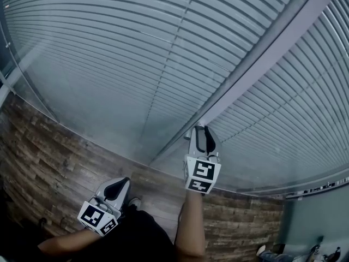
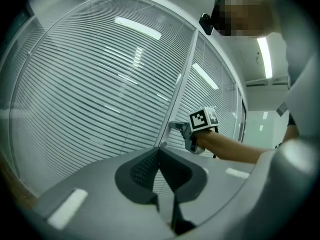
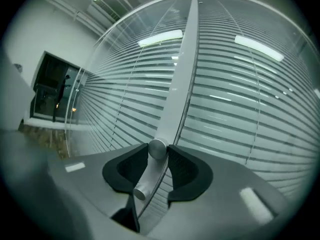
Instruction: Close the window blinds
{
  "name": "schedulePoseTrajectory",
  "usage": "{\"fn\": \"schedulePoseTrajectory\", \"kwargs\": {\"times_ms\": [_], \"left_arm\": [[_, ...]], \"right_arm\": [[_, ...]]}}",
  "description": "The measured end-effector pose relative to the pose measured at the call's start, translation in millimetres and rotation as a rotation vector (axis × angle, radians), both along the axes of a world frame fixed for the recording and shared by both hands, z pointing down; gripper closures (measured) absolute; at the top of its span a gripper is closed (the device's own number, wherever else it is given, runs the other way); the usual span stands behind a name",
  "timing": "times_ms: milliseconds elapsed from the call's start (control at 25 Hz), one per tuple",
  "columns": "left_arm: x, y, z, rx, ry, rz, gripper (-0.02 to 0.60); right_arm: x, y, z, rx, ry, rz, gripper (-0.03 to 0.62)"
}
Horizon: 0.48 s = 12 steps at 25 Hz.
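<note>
Right hand-held gripper [image 3: 159, 148] seen clamped on round metal knob [image 3: 157, 150], pads pressed on both its sides. Knob mounted by short stem on grey frame post [image 3: 182, 69] between two panes. Left hand-held gripper [image 2: 160, 151] held closed and empty, lower down, well apart from post.

Blinds [image 3: 235, 109] already lowered over both panes. Slats judged only part-tilted, gaps seen between them, so closing turn judged unfinished.

Blinds appear set behind glass, so only knob can be worked. Wood-pattern floor [image 1: 49, 162] below. Nothing seen in way.
</note>
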<state>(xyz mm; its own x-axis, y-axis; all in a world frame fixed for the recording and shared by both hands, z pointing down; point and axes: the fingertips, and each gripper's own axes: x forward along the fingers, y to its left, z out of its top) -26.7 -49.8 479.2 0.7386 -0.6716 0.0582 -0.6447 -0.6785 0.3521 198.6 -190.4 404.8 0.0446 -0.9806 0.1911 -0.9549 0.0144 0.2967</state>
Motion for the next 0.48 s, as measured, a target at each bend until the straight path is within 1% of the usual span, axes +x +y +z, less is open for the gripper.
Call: {"fn": "schedulePoseTrajectory", "kwargs": {"times_ms": [120,240,400,480], "left_arm": [[-2.5,-1.2,-0.5,-0.003,0.004,0.001,0.581],[-7.1,-2.5,-0.5,-0.017,0.010,0.005,0.581],[-10.1,-1.7,-1.0,-0.027,0.004,0.023,0.581],[-14.2,-4.1,-0.7,-0.032,0.004,0.025,0.581]], "right_arm": [[1.4,1.7,2.4,-0.038,0.146,0.011,0.465],[3.1,4.0,2.5,-0.052,0.295,0.030,0.467],[2.5,5.2,3.5,-0.102,0.564,0.038,0.468],[3.0,4.3,6.3,-0.130,0.660,0.033,0.467]]}}
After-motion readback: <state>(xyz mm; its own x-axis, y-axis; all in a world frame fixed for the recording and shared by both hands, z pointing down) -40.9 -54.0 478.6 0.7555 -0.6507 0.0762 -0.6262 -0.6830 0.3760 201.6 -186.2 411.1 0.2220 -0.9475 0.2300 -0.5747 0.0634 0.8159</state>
